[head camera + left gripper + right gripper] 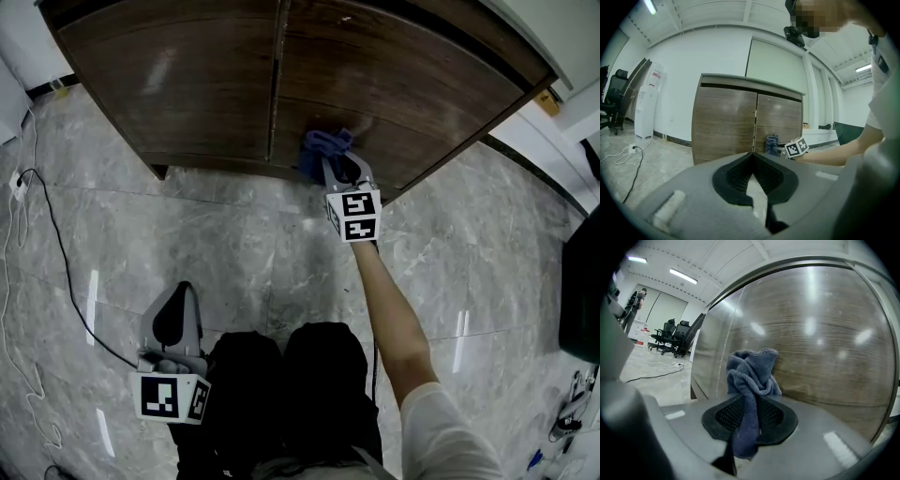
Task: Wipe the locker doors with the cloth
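A dark wooden locker with two doors (281, 75) stands ahead on the marble floor. My right gripper (337, 169) is shut on a bunched blue cloth (323, 148) and holds it against the lower left part of the right door (825, 348). In the right gripper view the cloth (752, 376) sticks up from between the jaws and touches the wood. My left gripper (173, 314) hangs low by the person's legs, far from the locker, with its jaws together and nothing in them. From the left gripper view both doors (750, 122) and the cloth (772, 143) show ahead.
A black cable (56, 253) runs across the floor at the left. White wall panels (562, 122) flank the locker on the right, and a dark object (581, 291) stands at the right edge. Office chairs (670, 336) stand far off.
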Demonstrator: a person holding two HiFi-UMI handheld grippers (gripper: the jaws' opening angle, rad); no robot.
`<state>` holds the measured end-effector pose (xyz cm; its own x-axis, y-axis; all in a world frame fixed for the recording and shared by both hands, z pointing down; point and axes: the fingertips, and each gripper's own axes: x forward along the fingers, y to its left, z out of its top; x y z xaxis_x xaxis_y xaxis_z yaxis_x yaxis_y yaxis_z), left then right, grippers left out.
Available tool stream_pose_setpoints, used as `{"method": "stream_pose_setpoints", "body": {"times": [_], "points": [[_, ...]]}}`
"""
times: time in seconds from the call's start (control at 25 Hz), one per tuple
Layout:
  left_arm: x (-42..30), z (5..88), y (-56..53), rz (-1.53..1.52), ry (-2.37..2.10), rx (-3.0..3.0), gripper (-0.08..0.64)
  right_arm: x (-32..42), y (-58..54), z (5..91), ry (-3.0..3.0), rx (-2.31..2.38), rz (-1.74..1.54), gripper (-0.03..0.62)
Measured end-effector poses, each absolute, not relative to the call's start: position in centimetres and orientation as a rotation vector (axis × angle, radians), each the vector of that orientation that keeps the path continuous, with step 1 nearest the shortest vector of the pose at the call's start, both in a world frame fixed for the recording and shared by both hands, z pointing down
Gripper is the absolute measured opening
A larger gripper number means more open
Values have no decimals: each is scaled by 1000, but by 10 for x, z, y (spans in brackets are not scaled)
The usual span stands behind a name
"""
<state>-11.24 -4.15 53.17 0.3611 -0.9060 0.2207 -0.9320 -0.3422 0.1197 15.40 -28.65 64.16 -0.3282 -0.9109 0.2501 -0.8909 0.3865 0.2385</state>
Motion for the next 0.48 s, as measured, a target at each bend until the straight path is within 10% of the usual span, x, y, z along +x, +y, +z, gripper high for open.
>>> {"method": "stream_pose_setpoints", "body": {"times": [0.48], "points": [[-117, 531, -43, 165, -1655, 2392, 0, 138, -286, 673, -2244, 1491, 8, 71]]}}
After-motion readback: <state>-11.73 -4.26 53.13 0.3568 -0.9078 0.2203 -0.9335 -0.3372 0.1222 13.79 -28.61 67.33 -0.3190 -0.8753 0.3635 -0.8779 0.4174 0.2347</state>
